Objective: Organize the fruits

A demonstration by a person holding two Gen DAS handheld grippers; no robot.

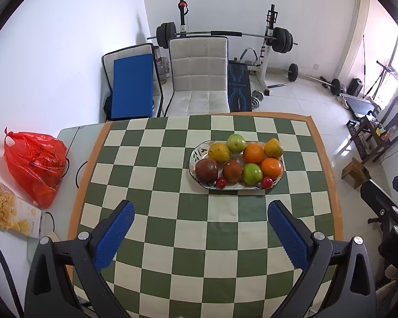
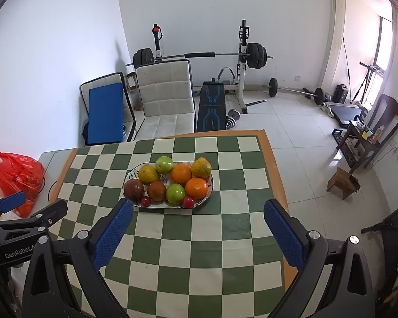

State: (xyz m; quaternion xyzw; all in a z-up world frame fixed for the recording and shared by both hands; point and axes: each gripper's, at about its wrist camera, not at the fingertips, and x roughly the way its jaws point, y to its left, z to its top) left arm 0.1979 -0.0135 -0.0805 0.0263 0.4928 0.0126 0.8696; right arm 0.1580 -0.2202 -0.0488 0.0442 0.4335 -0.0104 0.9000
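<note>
An oval patterned plate [image 1: 196,153] [image 2: 128,176] rests on the green-and-cream checkered cloth [image 1: 172,238] [image 2: 199,238]. It holds several fruits: oranges [image 1: 254,153] [image 2: 196,187], green apples [image 1: 252,173] [image 2: 175,193], dark red fruits [image 1: 206,170] [image 2: 133,189] and two small red ones [image 1: 221,182] [image 2: 187,202]. My left gripper [image 1: 201,209] hovers open over the cloth, short of the plate, with nothing between its blue pads. My right gripper [image 2: 198,208] is open too, its left pad [image 2: 114,234] near the plate's front left edge. The left gripper's body shows at the left of the right wrist view.
A red plastic bag [image 1: 34,164] [image 2: 16,175] and a chips packet [image 1: 8,209] lie on the bare table left of the cloth. A white padded chair [image 1: 199,76] [image 2: 167,95] stands behind the table. A barbell rack, weights and a small wooden stool [image 2: 342,182] occupy the floor.
</note>
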